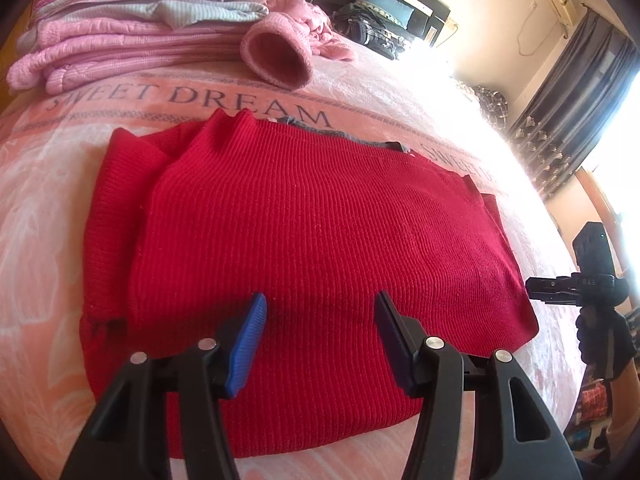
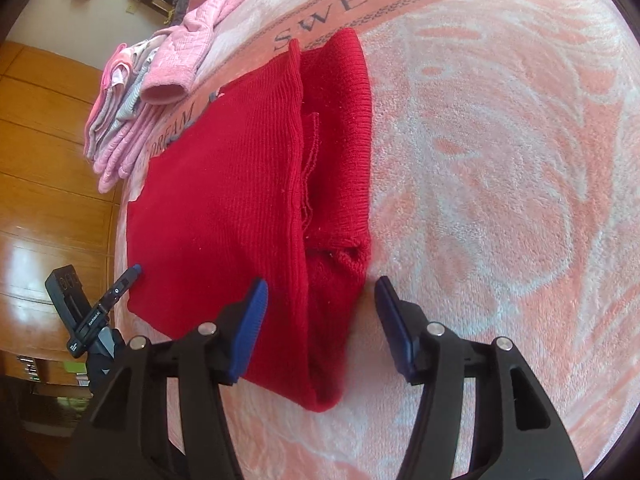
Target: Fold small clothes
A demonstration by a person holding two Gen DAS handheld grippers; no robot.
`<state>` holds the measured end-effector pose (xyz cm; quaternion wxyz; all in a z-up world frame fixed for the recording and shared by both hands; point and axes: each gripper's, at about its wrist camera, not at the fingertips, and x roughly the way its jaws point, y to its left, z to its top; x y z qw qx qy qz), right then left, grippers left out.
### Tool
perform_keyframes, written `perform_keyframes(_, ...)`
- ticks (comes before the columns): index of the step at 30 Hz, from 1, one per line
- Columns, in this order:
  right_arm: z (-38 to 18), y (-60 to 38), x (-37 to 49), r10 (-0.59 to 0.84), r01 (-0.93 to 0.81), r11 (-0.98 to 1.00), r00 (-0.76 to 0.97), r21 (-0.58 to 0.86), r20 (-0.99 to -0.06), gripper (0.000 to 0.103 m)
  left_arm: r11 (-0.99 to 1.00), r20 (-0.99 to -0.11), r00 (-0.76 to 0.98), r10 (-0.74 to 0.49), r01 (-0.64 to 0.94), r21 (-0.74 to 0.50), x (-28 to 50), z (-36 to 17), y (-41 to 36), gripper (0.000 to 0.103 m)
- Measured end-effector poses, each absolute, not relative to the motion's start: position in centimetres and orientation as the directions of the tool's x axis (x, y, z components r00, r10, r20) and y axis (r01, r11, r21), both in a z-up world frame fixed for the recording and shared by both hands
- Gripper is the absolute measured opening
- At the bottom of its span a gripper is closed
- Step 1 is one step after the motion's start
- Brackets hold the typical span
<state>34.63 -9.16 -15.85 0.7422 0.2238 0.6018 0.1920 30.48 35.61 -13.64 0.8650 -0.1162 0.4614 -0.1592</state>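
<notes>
A red ribbed knit sweater lies partly folded on the pink bedspread, with a sleeve folded along its left side. My left gripper hovers open over its near edge, nothing between the blue pads. In the right wrist view the same red sweater shows its folded sleeve along the right edge. My right gripper is open, straddling the sleeve's near end without pinching it. The left gripper's tip shows at the sweater's far corner.
A stack of folded pink and grey clothes sits at the far left of the bed, a loose pink sweater beside it. The "SWEET DREAM" bedspread stretches wide to the right. Pillows and dark curtains lie beyond.
</notes>
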Motion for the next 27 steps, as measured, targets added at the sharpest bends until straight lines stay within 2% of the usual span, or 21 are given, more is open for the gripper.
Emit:
perform_keyframes(1,-16.0,-9.1,34.7,0.553,-0.017,0.827,0.205,0.562,-0.808,0.055,0.917,-0.759,0.519,-0.393,0.162,-0.364,30.6,-13.9,35.8,0.057)
perform_keyframes(7,-16.8,-9.6,35.3,0.585,0.03,0.796,0.219,0.604,-0.781,0.034,0.891,-0.741,0.506,-0.441,0.148,-0.429,30.9,-14.5,36.7,0.057)
perform_keyframes(9,-17.0,-9.9,35.3,0.599,0.042,0.782,0.224,0.622,-0.769,0.023,0.888,-0.738,0.506,-0.447,0.15,-0.434,30.8,-14.7,36.7,0.057)
perform_keyframes(10,-17.1,-10.0,35.3,0.613,0.044,0.771,0.221,0.636,-0.758,0.015,0.888,-0.737,0.507,-0.447,0.153,-0.434,30.8,-14.7,36.7,0.057)
perform_keyframes(17,-17.0,-9.7,35.0,0.611,0.035,0.773,0.233,0.634,-0.757,0.011,0.894,-0.741,0.508,-0.439,0.167,-0.415,30.9,-14.9,36.4,0.058)
perform_keyframes(27,-17.4,-9.3,34.8,0.605,0.034,0.776,0.243,0.63,-0.758,0.01,0.901,-0.739,0.518,-0.431,0.204,-0.383,30.8,-14.9,35.8,0.064)
